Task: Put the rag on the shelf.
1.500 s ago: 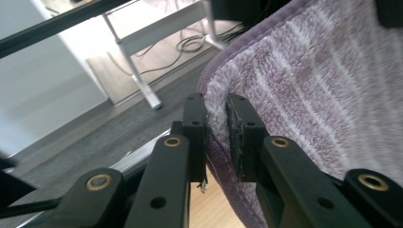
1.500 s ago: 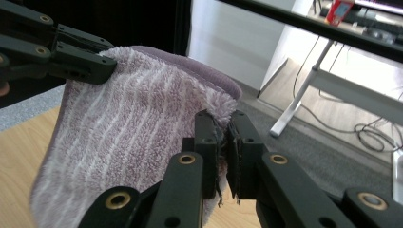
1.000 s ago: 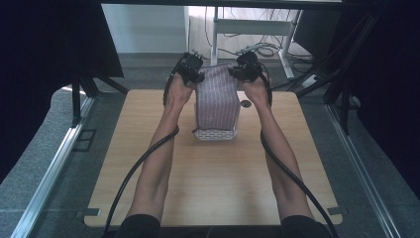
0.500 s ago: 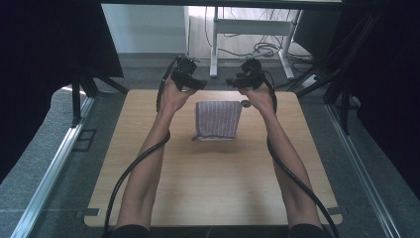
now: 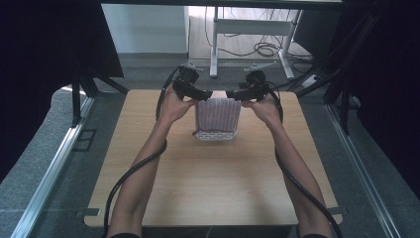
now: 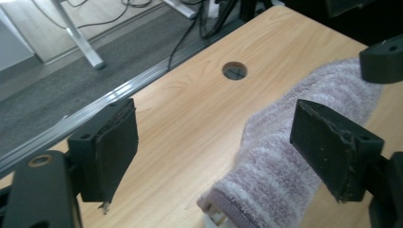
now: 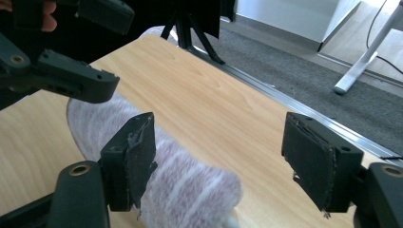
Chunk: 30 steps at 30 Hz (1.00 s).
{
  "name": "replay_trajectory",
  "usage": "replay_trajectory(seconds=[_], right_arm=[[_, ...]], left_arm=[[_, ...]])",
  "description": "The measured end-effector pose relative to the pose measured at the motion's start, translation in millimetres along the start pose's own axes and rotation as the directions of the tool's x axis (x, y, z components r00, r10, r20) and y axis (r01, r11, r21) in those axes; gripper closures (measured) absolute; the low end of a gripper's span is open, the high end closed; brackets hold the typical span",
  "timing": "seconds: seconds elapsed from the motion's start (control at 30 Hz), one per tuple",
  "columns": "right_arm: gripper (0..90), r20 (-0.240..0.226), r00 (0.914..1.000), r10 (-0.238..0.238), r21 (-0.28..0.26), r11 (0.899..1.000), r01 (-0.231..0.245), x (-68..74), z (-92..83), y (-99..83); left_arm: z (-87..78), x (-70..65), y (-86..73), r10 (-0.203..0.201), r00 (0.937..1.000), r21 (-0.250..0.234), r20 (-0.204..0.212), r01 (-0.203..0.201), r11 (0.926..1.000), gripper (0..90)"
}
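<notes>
Two arms of mine reach up the wooden desk (image 5: 208,188) from the near edge, each with a black cable trailing beside it. Past the bare middle of the desk lies a small folded towel (image 5: 217,114), pale purple with stripes, draped over a white basket (image 5: 214,134) whose holey rim peeks out at the near side. My left gripper (image 5: 202,93) hangs just above the towel's far left corner, and my right gripper (image 5: 235,93) hangs just above its far right corner, tips pointing at each other. My left fingers (image 6: 108,147) have just been opening and now stand spread wide, with only desk and the towel's edge between them. My right fingers (image 7: 133,159) have just been opening too, and they are spread, pinching nothing. Farther off, a round hole (image 6: 234,71) sits in the desk, then grey floor and white legs of another table (image 5: 214,44).
</notes>
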State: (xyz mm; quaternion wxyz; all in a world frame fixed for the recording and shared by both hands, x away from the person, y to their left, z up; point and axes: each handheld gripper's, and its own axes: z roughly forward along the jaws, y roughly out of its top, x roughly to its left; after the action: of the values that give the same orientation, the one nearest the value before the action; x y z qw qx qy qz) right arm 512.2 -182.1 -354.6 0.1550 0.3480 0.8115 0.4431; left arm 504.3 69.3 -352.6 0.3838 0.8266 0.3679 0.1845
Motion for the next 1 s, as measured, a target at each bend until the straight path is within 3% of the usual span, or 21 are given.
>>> replay_trajectory(seconds=[0.17, 0.5, 0.87, 1.0], right_arm=[[23.8, -0.017, 0.9998, -0.008, 0.006, 1.000, 0.008, 5.1, -5.1, -9.0], [15.1, -0.050, 0.9987, -0.013, 0.001, 1.000, 0.013, 18.9, -20.1, -23.5], [13.9, -0.055, 0.9969, -0.057, 0.025, 0.998, 0.058, 37.3, -38.7, -45.0], [13.8, -0.061, 0.9954, -0.074, 0.033, 0.997, 0.076, 44.1, -44.0, -54.3]], left_arm=[[-7.8, -6.4, -7.7, 0.009, 0.9997, -0.013, 0.023, -0.008, 0.9999, 13.4], [-23.3, -17.4, -26.8, 0.035, 0.9989, -0.038, 0.030, -0.034, 0.9987, 12.0], [-42.0, -34.9, -54.6, 0.075, 0.9968, -0.058, 0.030, -0.073, 0.9957, 11.0], [-47.9, -39.1, -67.1, 0.067, 0.9967, -0.070, 0.046, -0.063, 0.9955, 11.0]])
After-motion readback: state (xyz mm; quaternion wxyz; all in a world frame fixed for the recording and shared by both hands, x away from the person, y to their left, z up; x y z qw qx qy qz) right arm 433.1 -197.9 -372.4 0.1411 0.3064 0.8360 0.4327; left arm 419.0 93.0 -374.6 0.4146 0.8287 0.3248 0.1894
